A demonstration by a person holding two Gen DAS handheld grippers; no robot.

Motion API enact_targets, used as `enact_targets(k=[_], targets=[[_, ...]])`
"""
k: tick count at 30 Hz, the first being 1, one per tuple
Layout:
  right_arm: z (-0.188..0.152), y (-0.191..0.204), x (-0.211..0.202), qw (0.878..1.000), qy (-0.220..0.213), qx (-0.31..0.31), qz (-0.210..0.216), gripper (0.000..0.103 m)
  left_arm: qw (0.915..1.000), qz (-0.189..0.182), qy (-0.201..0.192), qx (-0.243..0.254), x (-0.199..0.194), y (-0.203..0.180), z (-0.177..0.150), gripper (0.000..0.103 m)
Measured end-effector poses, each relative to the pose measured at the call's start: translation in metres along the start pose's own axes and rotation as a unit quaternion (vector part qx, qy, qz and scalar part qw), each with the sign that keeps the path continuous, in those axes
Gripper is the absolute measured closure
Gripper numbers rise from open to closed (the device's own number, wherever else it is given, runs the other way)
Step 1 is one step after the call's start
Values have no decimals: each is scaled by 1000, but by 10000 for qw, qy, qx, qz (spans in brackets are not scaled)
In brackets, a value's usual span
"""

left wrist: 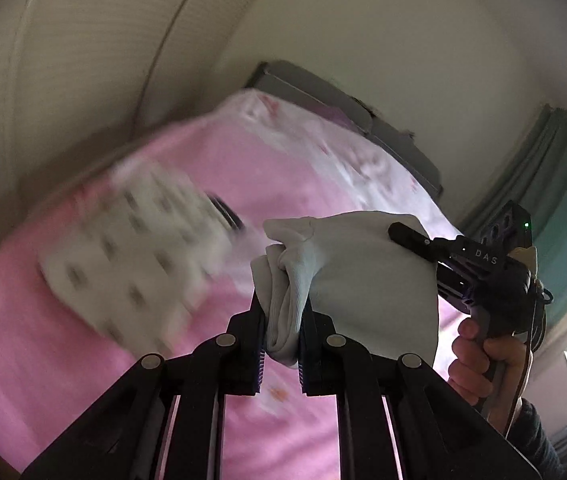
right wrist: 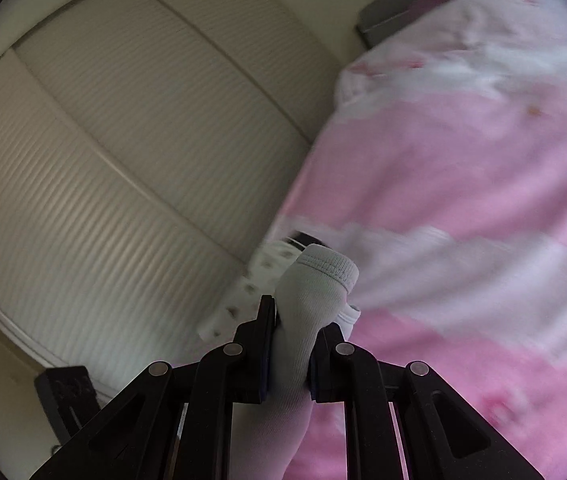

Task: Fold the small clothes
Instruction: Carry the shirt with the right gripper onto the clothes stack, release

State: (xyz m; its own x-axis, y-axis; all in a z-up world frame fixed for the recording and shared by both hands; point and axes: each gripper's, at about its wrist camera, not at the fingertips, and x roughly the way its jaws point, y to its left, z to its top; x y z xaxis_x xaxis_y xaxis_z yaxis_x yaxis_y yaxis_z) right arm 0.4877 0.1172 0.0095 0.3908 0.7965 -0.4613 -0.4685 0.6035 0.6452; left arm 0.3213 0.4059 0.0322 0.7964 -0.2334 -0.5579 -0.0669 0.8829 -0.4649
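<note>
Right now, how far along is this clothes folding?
Hard to call anything finished. A white dotted garment lies on the pink bedspread, too blurred to tell if it is folded. In hand: both claws pinch one pale sock, the left claw gripping a bunched end, the right claw near the ribbed cuff. Left: folding that sock and laying it down.

matt ribbed knit sock; soft pink cloth bedspread.

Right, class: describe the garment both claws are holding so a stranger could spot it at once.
Start at the pink bedspread. Above it, the left claw and right claw pinch a plain pale grey-white sock with a ribbed cuff. The folded white cloth nearby has dark spots; the sock has none.
</note>
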Motion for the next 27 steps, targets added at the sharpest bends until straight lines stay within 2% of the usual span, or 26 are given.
enact_targets(k=[4,6,8,12,15,17,21,24,27], targets=[[43,43,69,9986,-215,-37,488,88,9986,289,-353,285,-6,44,66,89],[60,56,109,9982,-181,10,565,88,9983,353,-369,292,-1,67,82,89],[65,60,146,9989,-53,35,460,88,9980,506,-262,268,13,92,88,89],[44,46,198,9993,341,-19,133,88,9981,609,116,17,49,141,64,89],[8,18,225,9972,739,24,-97,88,9963,691,495,-137,75,166,29,89],[-11,2,232,9958,898,89,-177,88,9951,766,619,-80,84,172,10,88],[-38,-15,236,9937,1088,-52,-274,87,9953,777,569,-101,83,170,-10,85],[-43,-13,225,9943,974,-204,-384,81,9943,899,573,4,83,162,-10,76],[-44,-8,214,9936,932,-358,-532,70,9938,987,512,79,71,156,-12,59]])
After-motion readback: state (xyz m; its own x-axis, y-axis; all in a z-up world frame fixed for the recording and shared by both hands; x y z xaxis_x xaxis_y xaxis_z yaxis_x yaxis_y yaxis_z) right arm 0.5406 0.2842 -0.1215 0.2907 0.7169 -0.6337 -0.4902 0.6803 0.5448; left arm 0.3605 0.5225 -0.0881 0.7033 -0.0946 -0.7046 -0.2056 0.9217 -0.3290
